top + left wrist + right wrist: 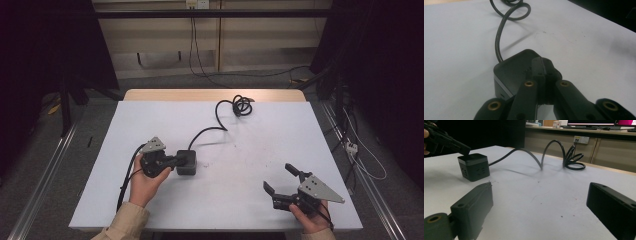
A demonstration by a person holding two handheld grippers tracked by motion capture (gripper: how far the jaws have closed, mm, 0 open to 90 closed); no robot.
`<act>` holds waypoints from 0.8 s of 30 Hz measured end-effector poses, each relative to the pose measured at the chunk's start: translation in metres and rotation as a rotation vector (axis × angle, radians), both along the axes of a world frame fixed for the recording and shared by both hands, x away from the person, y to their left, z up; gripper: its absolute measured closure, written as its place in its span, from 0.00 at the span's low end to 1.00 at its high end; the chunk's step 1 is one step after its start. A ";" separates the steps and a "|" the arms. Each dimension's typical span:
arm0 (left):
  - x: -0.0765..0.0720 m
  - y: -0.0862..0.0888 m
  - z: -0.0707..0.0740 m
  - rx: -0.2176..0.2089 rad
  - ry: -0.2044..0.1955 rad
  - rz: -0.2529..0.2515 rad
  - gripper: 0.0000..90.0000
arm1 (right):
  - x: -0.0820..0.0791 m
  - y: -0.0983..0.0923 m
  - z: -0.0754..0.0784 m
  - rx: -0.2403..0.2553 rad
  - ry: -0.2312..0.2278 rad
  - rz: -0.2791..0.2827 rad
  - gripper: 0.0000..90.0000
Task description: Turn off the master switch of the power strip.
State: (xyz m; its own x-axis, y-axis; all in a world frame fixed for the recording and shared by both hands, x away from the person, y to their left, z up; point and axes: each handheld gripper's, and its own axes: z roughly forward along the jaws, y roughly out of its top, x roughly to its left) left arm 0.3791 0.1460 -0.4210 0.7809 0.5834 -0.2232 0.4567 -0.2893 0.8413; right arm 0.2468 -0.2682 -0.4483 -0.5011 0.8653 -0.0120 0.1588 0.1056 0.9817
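Observation:
A black cube-shaped power socket (187,162) sits left of the table's middle. Its black cable (207,131) runs back to a loose coil (241,105) near the far edge. My left gripper (174,161) is shut, jaws pressed together, and its tips rest on the cube's top (516,67), holding nothing. In the left gripper view the closed tips (543,62) lie on the cube's near half. My right gripper (281,179) hovers at the front right, open and empty, well away from the cube (474,167). In the right gripper view it (540,188) frames bare table.
The white table top (250,150) has a wooden strip along its far edge (215,95). Cables trail on the floor at the right (360,155). A wall outlet (580,139) sits behind the coil (574,157). Metal rails flank the table.

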 end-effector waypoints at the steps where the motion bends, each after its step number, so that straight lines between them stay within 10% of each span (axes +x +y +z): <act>1: 0.000 0.000 0.000 0.000 0.000 0.000 1.00 | 0.000 0.000 0.000 0.000 0.000 0.000 0.07; 11: -0.003 0.002 0.003 -0.021 -0.006 0.005 0.94 | 0.000 0.002 0.001 -0.002 -0.002 0.008 0.07; 24: -0.004 0.006 0.007 -0.027 -0.028 0.023 0.63 | 0.002 0.004 0.000 -0.001 -0.002 0.014 0.07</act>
